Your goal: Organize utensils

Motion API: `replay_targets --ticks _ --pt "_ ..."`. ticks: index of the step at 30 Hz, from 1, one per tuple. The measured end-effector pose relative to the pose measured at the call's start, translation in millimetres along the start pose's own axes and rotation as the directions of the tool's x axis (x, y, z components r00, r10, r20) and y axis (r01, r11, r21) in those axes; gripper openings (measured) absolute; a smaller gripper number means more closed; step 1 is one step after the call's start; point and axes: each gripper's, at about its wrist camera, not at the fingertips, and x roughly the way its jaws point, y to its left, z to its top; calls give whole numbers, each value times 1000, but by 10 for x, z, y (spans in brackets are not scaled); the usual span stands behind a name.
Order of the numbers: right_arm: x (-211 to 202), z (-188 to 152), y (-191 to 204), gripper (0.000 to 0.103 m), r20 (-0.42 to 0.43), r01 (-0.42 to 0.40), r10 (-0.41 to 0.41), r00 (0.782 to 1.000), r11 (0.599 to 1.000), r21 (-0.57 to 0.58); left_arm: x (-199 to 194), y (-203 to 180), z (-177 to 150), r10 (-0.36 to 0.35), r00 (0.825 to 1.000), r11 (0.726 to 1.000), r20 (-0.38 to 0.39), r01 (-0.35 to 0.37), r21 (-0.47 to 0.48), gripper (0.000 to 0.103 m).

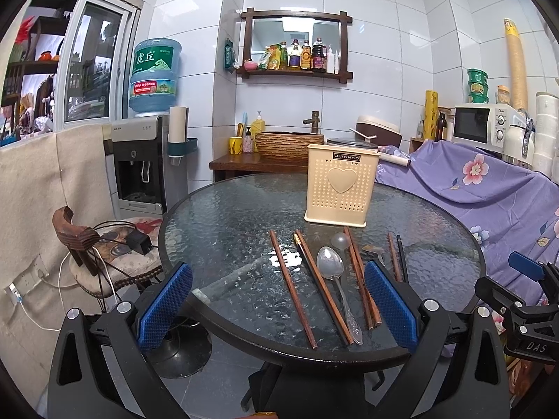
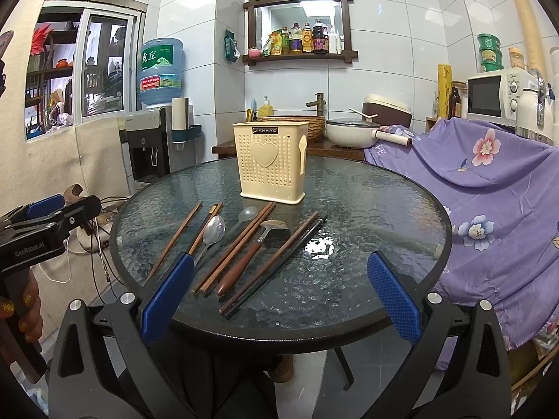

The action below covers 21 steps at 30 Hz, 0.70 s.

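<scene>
progress: nothing sorted yet by the look of it; no utensil tops showed above the holder rim, all visible pieces lay loose on the tabletop.
holder: cream perforated utensil holder (image 1: 340,185), upright, upper centre of frame, behind the utensil row.
utensils: row at frame centre in front of the holder. Brown chopsticks (image 1: 292,288), a black chopstick (image 2: 276,267), metal spoon (image 1: 330,263), clear plastic spoon (image 2: 247,214), wood-handled spoon (image 2: 256,251). Some chopsticks touching in pairs, others apart.
left: the left gripper (image 1: 279,309) had jaws spread wide, nothing held, hovering at lower frame near the table's front edge.
right: the right gripper (image 2: 281,293) also wide and empty, lower frame, same edge.
remaining: judged as all of it: each piece to be picked up and dropped in the holder.
surface: round tabletop (image 2: 367,202) of textured glass, dark rim, glare patches; thin utensils likely slippery on it.
room: white-tiled kitchen; water dispenser (image 1: 141,160) at left, wall shelf of bottles (image 1: 297,57) at top centre, microwave (image 2: 492,96) at right, purple floral cloth (image 2: 489,188) at right.
</scene>
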Motion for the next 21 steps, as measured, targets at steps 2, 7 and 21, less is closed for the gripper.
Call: replay_targets --ticks 2,7,21 --pt "0 0 0 98 0 0 0 1000 1000 0 9 -1 4 0 1000 1000 0 0 1 97" --pt "12 -10 1 98 -2 -2 2 1000 1000 -1 7 9 -3 0 1000 1000 -2 0 3 97" --pt "27 -18 -2 98 -12 -4 4 1000 1000 0 45 56 -42 -4 1000 1000 -16 3 -12 97"
